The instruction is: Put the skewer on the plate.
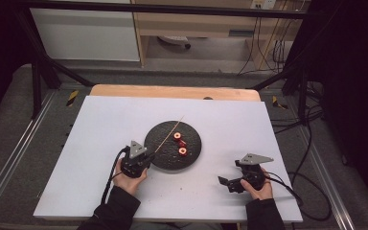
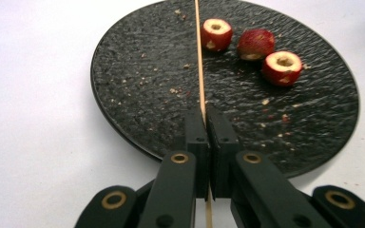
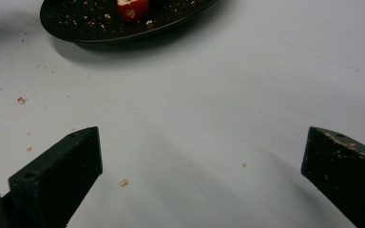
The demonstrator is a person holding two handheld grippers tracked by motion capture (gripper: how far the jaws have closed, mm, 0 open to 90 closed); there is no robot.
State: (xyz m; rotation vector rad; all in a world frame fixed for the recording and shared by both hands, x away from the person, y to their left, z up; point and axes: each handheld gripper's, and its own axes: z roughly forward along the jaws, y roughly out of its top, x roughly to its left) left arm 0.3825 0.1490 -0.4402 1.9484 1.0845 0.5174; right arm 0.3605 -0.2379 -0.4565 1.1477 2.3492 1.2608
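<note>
Fingers [image 2: 197,137] of your left gripper [image 2: 206,118] are pressed together on a thin wooden skewer [image 2: 199,57], which runs between them and out over the black plate [image 2: 138,95]. In the high view that gripper [image 1: 149,156] sits at the plate's near-left edge [image 1: 159,162], and the skewer [image 1: 170,133] slants away from it across the plate's left part, its far tip reaching just past the rim.

Three small red fruit pieces lie on the plate to the right of the skewer. The nearest one to the stick [image 2: 216,33] is cored and almost touches it; a second [image 2: 255,43] lies just beside that, and a third [image 2: 282,67], also cored, sits a little further right. Crumbs are scattered over the plate's rough surface.

Your right gripper [image 1: 226,183] rests low over the white worktop [image 1: 100,143], well apart from the plate, its fingers [image 3: 66,166] spread wide with nothing between them. From its own view you see bare worktop with a few crumbs, and the plate's edge [image 3: 138,34] with one red piece [image 3: 132,8] far ahead.
</note>
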